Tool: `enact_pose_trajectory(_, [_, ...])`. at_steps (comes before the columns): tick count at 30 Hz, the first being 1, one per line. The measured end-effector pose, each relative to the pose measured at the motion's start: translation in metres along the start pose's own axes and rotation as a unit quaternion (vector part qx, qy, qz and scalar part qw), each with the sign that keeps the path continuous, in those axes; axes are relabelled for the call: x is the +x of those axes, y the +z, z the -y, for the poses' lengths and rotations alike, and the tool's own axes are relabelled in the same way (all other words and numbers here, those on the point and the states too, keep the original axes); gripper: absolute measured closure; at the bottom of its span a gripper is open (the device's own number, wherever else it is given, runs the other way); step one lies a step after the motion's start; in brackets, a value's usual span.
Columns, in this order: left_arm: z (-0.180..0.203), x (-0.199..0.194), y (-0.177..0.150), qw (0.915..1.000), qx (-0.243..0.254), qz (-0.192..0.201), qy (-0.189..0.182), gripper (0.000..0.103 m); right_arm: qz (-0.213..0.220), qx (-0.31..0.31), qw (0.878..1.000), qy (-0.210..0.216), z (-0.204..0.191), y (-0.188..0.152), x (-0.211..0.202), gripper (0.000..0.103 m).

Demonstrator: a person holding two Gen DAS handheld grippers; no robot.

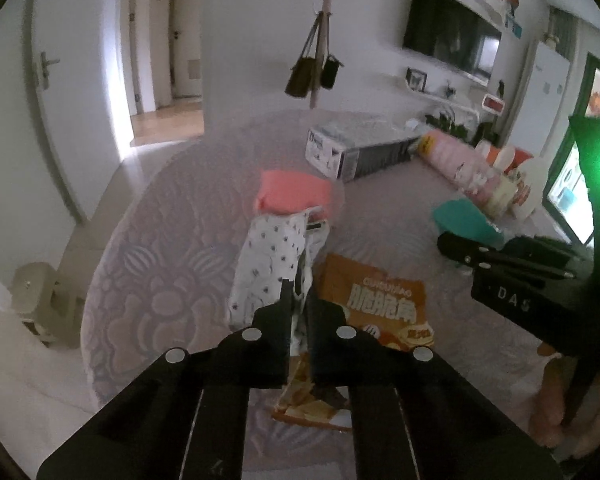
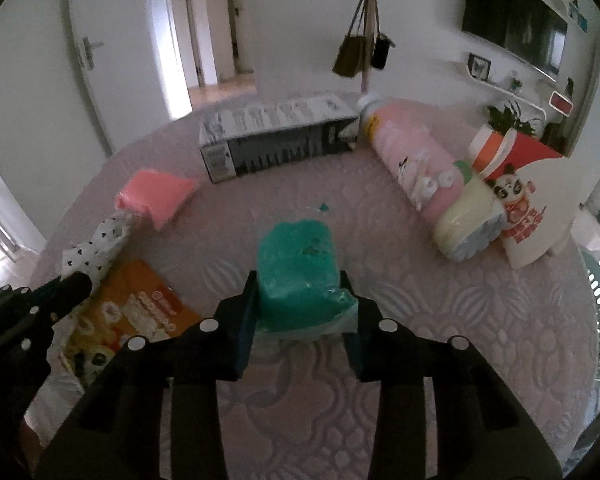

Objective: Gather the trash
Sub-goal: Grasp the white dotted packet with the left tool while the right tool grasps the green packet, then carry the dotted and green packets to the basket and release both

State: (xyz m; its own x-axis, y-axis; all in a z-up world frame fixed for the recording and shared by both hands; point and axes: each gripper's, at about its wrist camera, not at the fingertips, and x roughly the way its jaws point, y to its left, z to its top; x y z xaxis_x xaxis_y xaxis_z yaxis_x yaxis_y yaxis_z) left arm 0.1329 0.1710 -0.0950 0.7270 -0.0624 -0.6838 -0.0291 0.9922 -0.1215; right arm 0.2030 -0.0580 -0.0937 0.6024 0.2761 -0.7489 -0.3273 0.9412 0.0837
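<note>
My left gripper (image 1: 299,292) is shut on the edge of a white bag with black dots (image 1: 266,262), which lies on the pink quilted table (image 1: 160,264). An orange snack packet (image 1: 380,304) lies under and right of my left gripper. A pink packet (image 1: 294,192) lies beyond the white bag. My right gripper (image 2: 300,288) is shut on a teal packet (image 2: 298,280). The right view also shows the white bag (image 2: 96,252), the orange packet (image 2: 136,312), the pink packet (image 2: 156,194) and the left gripper (image 2: 56,292) at the left.
A long black-and-white box (image 2: 276,140) lies at the far side of the table. A pink cylinder pack (image 2: 412,160), a cream pack (image 2: 468,220) and a red-and-white panda carton (image 2: 532,200) lie at the right. Handbags (image 2: 360,48) hang on a pole behind.
</note>
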Motion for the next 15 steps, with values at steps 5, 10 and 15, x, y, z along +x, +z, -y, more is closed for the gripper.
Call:
enact_pose_trajectory(5, [-0.005,-0.024,0.004,0.9982,-0.023,0.033,-0.044,0.101,0.042,0.017,0.999,0.028,0.011,-0.001,-0.018,0.069])
enact_pose_trajectory(10, [0.002,-0.052,0.014,0.995,-0.025,0.067,-0.069,0.101,0.083,0.035,0.995,0.051,0.02,-0.003,-0.037,0.069])
enact_pose_trajectory(15, [0.027,-0.073,0.025,0.9905,-0.005,0.097,-0.097,0.101,0.109,0.051,0.991,0.053,0.04,-0.009,-0.062,0.069])
